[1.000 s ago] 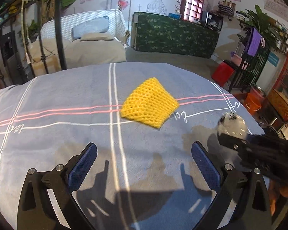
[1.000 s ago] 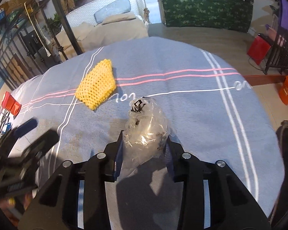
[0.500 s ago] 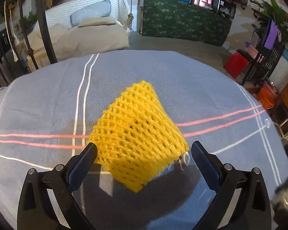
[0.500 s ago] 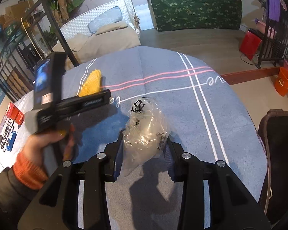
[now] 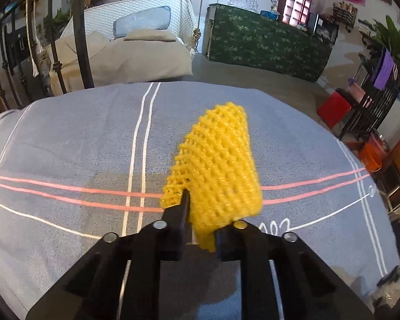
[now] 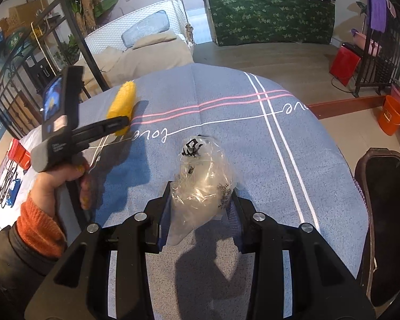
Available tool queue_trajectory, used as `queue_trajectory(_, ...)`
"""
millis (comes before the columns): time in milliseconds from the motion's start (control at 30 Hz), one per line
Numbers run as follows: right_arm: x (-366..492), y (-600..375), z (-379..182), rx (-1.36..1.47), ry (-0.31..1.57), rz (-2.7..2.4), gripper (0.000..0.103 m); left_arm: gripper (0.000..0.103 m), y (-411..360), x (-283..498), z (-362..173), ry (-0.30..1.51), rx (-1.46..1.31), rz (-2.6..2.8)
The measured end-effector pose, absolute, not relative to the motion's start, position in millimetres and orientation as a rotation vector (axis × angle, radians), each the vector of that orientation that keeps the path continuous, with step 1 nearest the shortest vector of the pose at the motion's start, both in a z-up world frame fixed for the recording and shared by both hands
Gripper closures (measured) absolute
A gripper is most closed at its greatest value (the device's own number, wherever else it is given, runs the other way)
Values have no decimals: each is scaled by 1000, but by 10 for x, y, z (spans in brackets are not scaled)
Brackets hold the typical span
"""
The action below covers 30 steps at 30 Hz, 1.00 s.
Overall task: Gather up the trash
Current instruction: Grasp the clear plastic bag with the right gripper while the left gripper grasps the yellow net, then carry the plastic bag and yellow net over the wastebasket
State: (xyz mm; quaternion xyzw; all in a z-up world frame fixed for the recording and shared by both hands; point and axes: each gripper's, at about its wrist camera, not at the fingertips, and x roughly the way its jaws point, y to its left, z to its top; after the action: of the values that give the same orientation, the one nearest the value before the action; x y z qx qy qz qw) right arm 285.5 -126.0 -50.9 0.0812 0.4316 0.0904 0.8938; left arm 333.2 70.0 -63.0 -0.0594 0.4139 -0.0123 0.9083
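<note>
**Both grippers loaded over the blue worktop**

Blue-grey cloth with white and pink stripes covers the round worktop [image 5: 66, 138], and it fills most of both wrist views. Behind it, at the top of the frames, there's a white wicker swing seat [image 5: 146, 18] with beige cushions and a green patterned counter [image 6: 272, 18].

Left gripper [image 5: 200, 221] sits at the bottom centre of its own view, and its jaws have just been closing. They're now clamped on the near end of the yellow foam net [image 5: 218, 170], which is squashed narrow and sticks up toward mid-frame. From the right wrist view you see the same net at upper left, pinched in that gripper, with the person's hand [image 6: 64, 181] and orange cuff at lower left.

Right gripper [image 6: 200, 208] at bottom centre is squeezing a crumpled clear plastic bag [image 6: 202, 184] with black print.
</note>
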Motion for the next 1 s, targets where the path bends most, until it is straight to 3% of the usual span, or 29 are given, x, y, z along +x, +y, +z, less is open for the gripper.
queue_trajectory(1000, 2066, -1642, -421, 194, 816, 120, 65, 92, 389, 1813, -163, 711, -118, -196)
